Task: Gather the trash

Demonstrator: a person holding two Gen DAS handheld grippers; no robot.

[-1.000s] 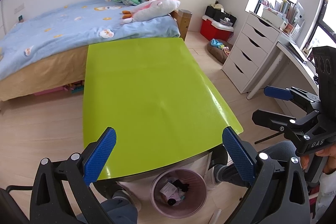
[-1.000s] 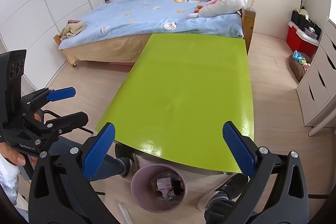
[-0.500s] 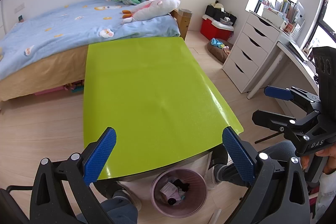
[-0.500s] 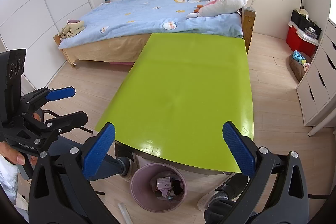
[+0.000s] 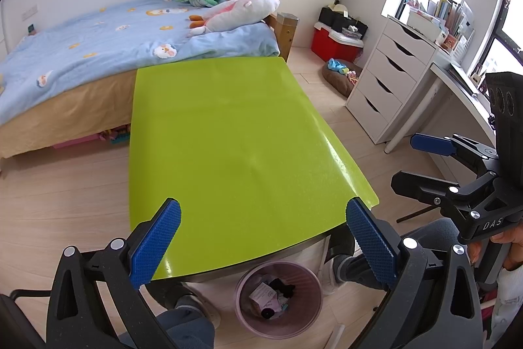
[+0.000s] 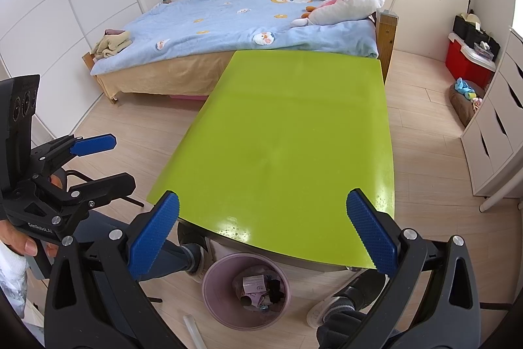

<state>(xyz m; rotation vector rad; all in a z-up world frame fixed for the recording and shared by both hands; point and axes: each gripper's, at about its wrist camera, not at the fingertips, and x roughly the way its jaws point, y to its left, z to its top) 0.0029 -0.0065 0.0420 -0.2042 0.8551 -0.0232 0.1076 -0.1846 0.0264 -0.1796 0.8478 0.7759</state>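
Left wrist view shows the left gripper (image 5: 263,246) with its two blue-padded fingers spread wide and nothing between them, hovering over the near edge of one lime-green table (image 5: 228,136). Right wrist view shows the right gripper (image 6: 263,233) likewise spread wide and empty above the same near edge. Each gripper appears at the side of the other's view, also with its fingers apart.

One pale pink trash bin (image 5: 307,314) stands on the wood floor below and just nearer than both grippers, partly tucked under the table's near edge. It holds several pieces of trash (image 6: 256,285): a small printed box or carton, some dark items and crumpled bits; an exact count cannot be told. One pale tube-like item (image 6: 193,331) lies on the floor just left of the bin.

Farther off, one bed (image 5: 98,35) with a blue blanket touches the table's far end, and one white drawer unit (image 5: 389,80) stands at the right.
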